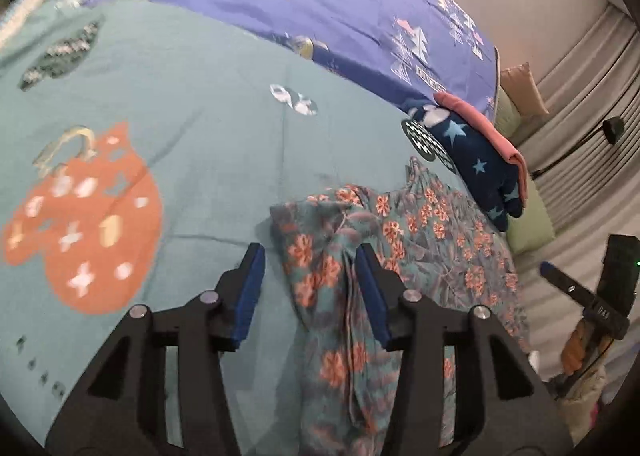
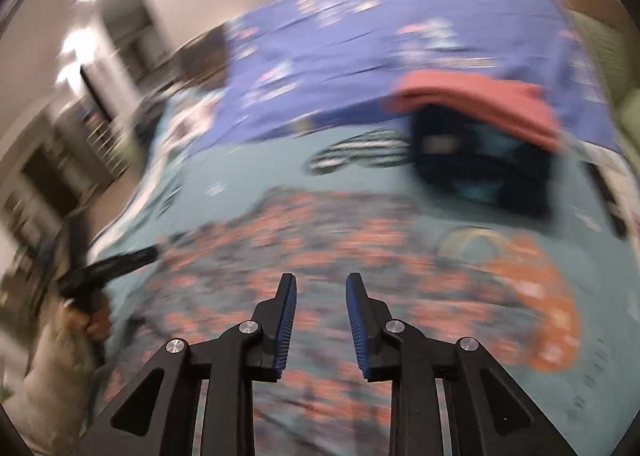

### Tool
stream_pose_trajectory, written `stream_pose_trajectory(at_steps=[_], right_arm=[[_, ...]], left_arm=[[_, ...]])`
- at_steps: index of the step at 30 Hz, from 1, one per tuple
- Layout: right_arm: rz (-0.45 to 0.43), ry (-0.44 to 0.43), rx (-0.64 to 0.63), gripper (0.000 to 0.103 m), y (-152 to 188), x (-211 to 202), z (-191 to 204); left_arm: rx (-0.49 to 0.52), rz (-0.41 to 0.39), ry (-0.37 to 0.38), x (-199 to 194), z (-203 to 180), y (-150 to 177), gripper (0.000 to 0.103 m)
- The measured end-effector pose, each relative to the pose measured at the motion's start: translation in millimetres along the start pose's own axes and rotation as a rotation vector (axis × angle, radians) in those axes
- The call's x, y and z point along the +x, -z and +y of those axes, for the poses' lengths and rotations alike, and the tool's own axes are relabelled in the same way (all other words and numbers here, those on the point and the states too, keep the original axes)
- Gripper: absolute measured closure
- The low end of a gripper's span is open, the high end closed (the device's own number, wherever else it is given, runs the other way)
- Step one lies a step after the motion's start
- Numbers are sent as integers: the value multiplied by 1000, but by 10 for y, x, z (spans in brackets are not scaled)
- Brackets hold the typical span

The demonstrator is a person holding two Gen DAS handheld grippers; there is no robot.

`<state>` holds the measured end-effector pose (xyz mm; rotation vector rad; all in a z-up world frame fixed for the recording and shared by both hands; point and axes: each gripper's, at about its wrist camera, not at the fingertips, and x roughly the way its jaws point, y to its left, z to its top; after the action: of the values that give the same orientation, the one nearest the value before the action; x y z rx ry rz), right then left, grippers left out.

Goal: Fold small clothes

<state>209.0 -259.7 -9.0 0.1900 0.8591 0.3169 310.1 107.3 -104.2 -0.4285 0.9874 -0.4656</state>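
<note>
On the teal patterned bedsheet [image 1: 192, 160], the left gripper [image 1: 310, 256] has its fingers apart over the crumpled teal floral garment [image 1: 400, 240]. Right of it, the right gripper [image 2: 321, 282] hovers above the cloth, fingers apart.

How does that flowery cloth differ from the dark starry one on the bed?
The flowery cloth lies rumpled and spread out; the starry cloth looks neatly folded. The flowery cloth is teal with orange blooms; the starry cloth is navy with blue stars. A pink cloth tops the starry cloth; nothing tops the flowery one. Both rest on the bed.
</note>
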Motion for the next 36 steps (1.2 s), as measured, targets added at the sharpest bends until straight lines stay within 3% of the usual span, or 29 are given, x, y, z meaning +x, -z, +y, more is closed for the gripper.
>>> stream_pose_trajectory(at_steps=[4,6,10,12,16,19,22,24,25,26,28,29,30,31,34,36], right_arm=[[93,-37,-61,74,-210,507,448],[122,-11,-94,74,-332,772,601],[157,18,-62,73,-554,1156,600],[158,31,-15,73,-664,1296,516],[153,42,-12,69,-777,1412,426],[168,69,-30,57,-876,1581,364],[187,82,-47,48,-953,1728,284],[195,96,-58,45,-979,1791,239],[194,114,-61,44,-980,1801,221],[190,123,-61,44,-972,1790,206],[172,107,-49,44,-923,1700,155],[164,109,-45,44,-902,1648,130],[155,119,-42,44,-887,1592,101],[138,131,-35,44,-856,1481,41],[107,143,-6,44,-781,1168,-176],[97,166,30,43,-722,972,-363]], left_arm=[[-76,40,148,187,100,-166,58],[-71,37,199,248,87,-269,97],[38,-33,294,134,-53,-409,97],[80,-88,300,16,-18,-447,98],[-2,-53,232,90,397,-479,99],[-67,-15,226,110,624,-393,99],[-46,19,249,84,592,-315,88],[-22,39,266,77,477,-281,53],[-16,43,282,81,433,-272,46],[-4,45,296,98,382,-252,42],[46,55,252,175,266,-231,43],[74,40,221,199,202,-222,54],[101,33,197,216,148,-215,99],[115,55,188,244,112,-209,97],[168,-26,117,101,73,-192,99],[135,-60,141,-54,125,-236,99]])
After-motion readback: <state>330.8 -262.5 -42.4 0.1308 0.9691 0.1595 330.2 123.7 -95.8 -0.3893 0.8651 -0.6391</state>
